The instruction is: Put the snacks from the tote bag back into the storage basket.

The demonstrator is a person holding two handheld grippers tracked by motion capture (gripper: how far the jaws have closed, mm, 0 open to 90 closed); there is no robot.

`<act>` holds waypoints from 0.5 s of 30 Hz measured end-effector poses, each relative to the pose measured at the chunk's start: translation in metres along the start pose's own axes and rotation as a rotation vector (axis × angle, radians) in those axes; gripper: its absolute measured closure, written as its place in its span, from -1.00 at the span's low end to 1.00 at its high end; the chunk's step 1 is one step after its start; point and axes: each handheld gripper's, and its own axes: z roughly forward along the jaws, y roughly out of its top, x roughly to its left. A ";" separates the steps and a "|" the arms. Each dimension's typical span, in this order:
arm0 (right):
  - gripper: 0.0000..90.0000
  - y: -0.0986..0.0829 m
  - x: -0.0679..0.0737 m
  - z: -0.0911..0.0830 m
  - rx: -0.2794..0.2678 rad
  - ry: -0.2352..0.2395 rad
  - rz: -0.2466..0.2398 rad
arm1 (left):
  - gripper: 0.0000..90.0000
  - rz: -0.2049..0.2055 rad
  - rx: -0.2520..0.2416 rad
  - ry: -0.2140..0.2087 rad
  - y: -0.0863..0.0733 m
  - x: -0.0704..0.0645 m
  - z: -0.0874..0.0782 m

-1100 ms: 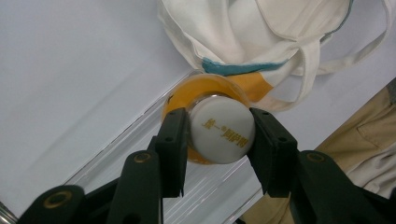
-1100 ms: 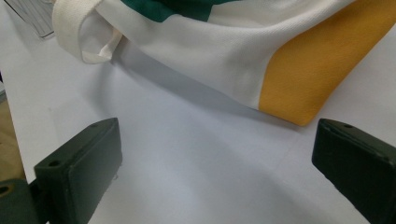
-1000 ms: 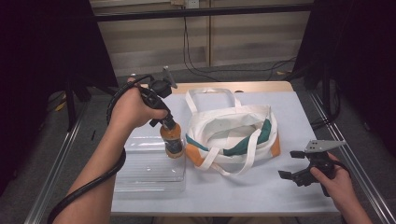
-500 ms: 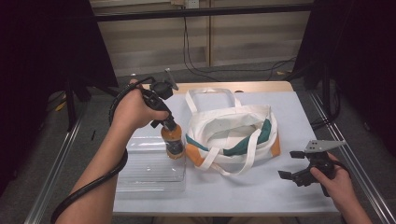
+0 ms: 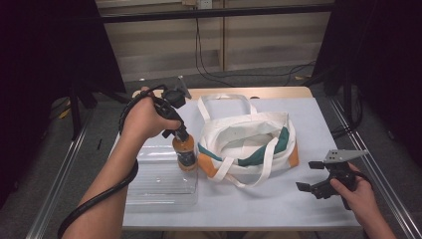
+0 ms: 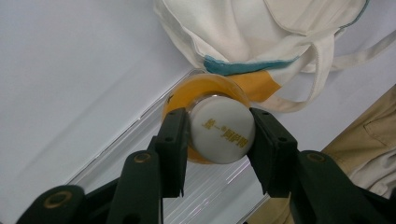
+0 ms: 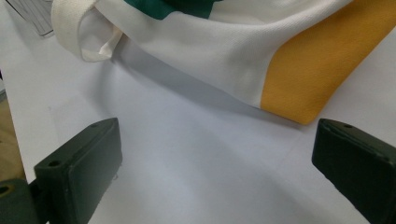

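An orange drink bottle [image 5: 185, 152] with a white cap [image 6: 222, 134] hangs upright over the right edge of a clear plastic tray [image 5: 157, 177]. My left gripper [image 5: 180, 133] points straight down and is shut on the cap, one jaw on each side [image 6: 219, 137]. Just right of the bottle lies a white tote bag [image 5: 249, 144] with green and orange panels, its mouth open and its handles loose. My right gripper [image 5: 308, 180] rests low on the table at the near right, open with nothing between its jaws [image 7: 212, 172]; the bag's orange corner [image 7: 322, 70] lies beyond it.
The white table [image 5: 298, 209] has bare surface in front of the bag and at the far left. Metal rails run along both sides of the table. A black cable trails from the left gripper along the forearm.
The bottle in my left gripper has risen slightly beside the bag. The right gripper has stayed in place.
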 end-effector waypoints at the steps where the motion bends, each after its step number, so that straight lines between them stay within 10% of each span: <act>1: -0.97 0.000 0.000 0.000 0.000 -0.001 0.000 | 0.31 -0.004 -0.002 -0.002 0.000 0.000 0.001; 15: -0.97 0.000 0.000 0.000 0.000 0.001 0.002 | 0.31 -0.004 0.005 -0.001 0.002 0.000 0.006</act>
